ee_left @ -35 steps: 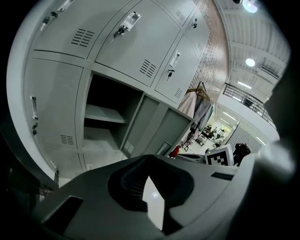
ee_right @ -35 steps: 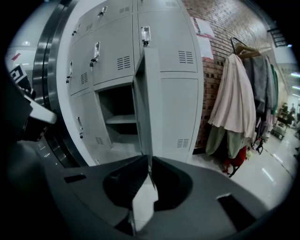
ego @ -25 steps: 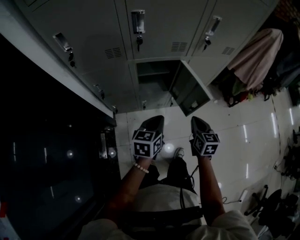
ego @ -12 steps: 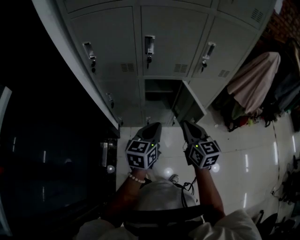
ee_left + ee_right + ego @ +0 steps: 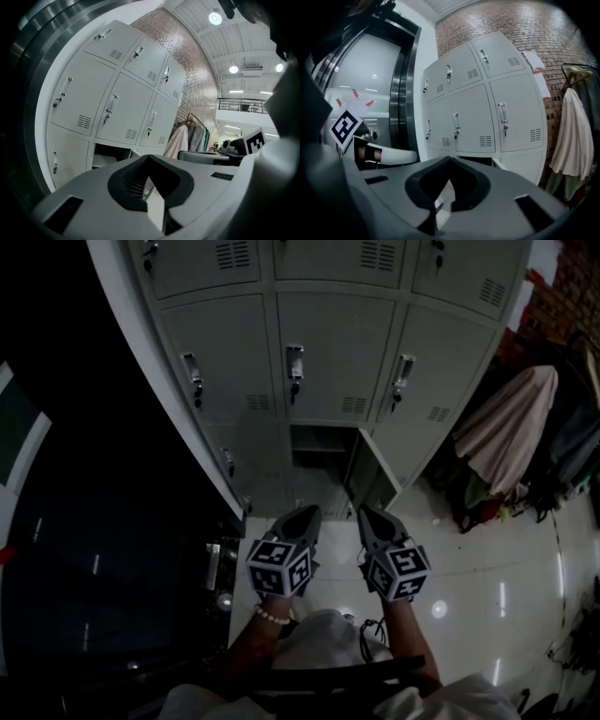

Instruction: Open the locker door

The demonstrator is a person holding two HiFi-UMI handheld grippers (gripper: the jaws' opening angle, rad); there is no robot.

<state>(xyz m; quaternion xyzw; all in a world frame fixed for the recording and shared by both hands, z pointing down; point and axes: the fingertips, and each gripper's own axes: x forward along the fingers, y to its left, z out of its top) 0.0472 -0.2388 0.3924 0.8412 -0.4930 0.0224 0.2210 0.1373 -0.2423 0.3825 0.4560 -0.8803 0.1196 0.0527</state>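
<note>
A grey bank of lockers (image 5: pixel 333 362) fills the top of the head view. Its bottom middle compartment (image 5: pixel 317 457) stands open, with the locker door (image 5: pixel 370 482) swung out to the right. Both grippers hang side by side above the floor, short of the lockers and touching nothing. My left gripper (image 5: pixel 304 514) is shut and empty; in its own view its tip (image 5: pixel 149 157) points at the open compartment (image 5: pixel 108 155). My right gripper (image 5: pixel 367 515) is shut and empty too. Its tip (image 5: pixel 451 159) faces the lockers (image 5: pixel 487 112), where the door edge (image 5: pixel 508 168) shows.
Garments hang on a rack (image 5: pixel 506 423) right of the lockers. A dark glass and steel doorway (image 5: pixel 103 559) runs along the left. White glossy floor tiles (image 5: pixel 487 563) lie below. Keys hang in several locker handles (image 5: pixel 294 367).
The head view has tilted upward, so more locker rows show and the open locker sits higher on the floor line. Both grippers stay shut, side by side in front of the body.
</note>
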